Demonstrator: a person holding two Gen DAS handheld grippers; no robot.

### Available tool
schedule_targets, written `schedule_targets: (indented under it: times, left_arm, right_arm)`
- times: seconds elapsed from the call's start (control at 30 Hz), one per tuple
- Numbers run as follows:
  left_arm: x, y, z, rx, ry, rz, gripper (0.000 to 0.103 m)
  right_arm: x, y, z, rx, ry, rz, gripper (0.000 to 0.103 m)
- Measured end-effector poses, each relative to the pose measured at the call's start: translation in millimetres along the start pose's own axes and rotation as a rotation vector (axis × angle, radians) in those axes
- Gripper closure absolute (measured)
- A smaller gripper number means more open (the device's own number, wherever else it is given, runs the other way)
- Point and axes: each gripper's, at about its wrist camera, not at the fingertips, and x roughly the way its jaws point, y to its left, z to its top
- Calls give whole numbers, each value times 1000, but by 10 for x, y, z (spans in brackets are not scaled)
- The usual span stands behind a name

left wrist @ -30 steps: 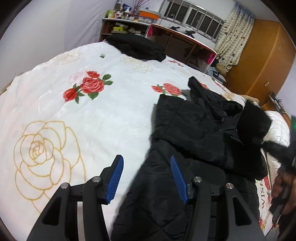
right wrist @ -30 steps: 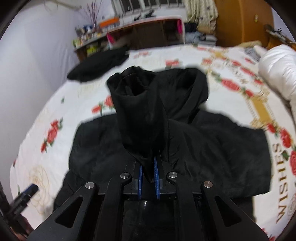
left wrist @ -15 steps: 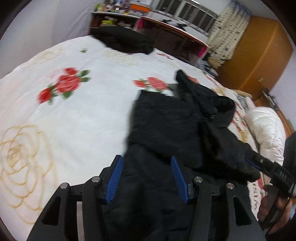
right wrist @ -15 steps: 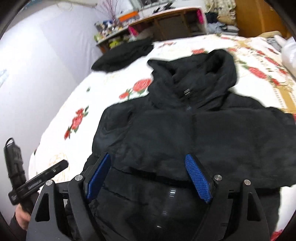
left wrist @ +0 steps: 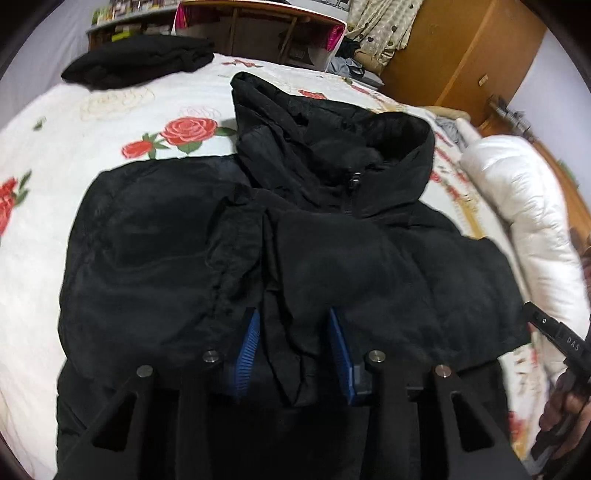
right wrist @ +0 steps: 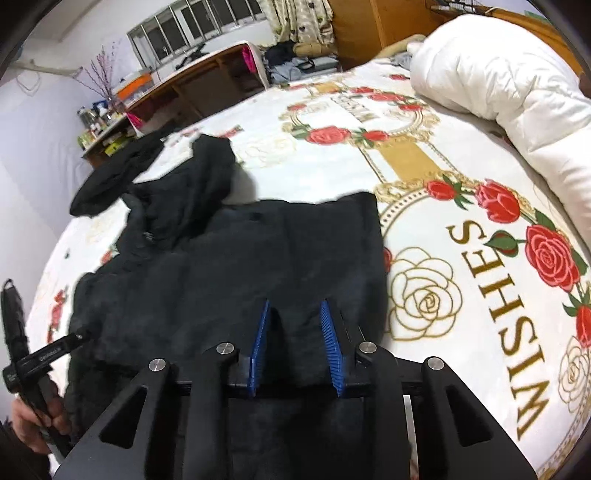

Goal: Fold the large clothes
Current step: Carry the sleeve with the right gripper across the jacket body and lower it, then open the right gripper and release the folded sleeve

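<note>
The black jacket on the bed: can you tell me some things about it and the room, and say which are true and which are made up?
1. The black jacket lies on a bedspread with red roses. True.
2. The jacket's hood points toward the desk. True.
3. The white duvet covers the jacket. False: it is bunched up beside it, apart from it.
4. The jacket is the only dark garment on the bed. False: another black garment lies beyond it.
5. The word WISHES is printed on the bedspread. True.
6. The right gripper hovers over bare bedspread. False: jacket fabric is between its closing jaws.
</note>
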Motion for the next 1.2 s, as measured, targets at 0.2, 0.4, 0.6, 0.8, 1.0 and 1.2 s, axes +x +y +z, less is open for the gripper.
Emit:
schedule_targets:
  times: [0.2,0.4,0.6,0.8,1.0,1.2]
  left_arm:
    - [101,-9,-36,60,-18,62,61]
    - [-204,64,-77,47,-68,98,61]
    - [-509,16,92,31,-161,68,61]
    - [92,-296,331,164,-108,97,60]
    - [510,-206,262,174,-92,105,55]
    - [435,-213,340,160,-74,106,56]
  right_arm:
    - [497,-58,-194,-26,68,11,74]
    - [229,-81,-74,-34,39,24,74]
    - [66,20,146,-89,-48,11,74]
    - [482,35,373,-83,-16,-36,74]
    - [968,49,208,-158,72,-112,76]
    - [890,63,270,-151,80,-129,75]
